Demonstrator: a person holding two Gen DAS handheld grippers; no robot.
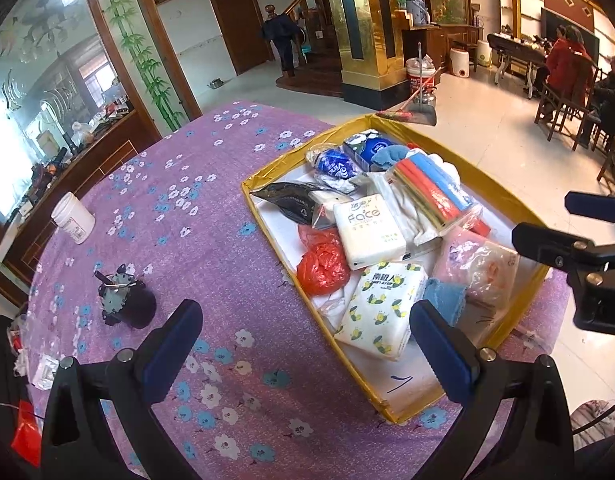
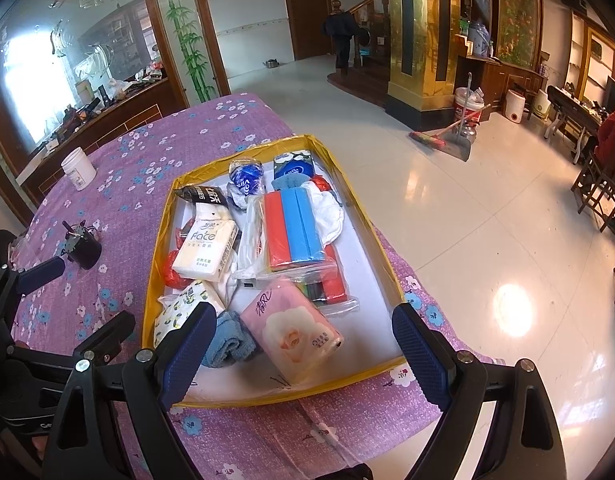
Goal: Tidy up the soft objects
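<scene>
Purple floral counter (image 2: 119, 200): both hand-held grippers, left (image 1: 307, 344) and right (image 2: 299, 344), gape empty; pink tissue pack (image 2: 295, 332) just ahead, best grasped squarely across.

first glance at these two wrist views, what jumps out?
The yellow-rimmed box on the purple floral tablecloth, crammed with soft packs: the red-and-blue sponge bundle in the middle, the pink tissue pack at the near end, the white "Face" tissue pack on the left. Both hand-held grippers, left and right, hang open and empty on the near side. A white jar stands apart on the cloth's far left.
</scene>
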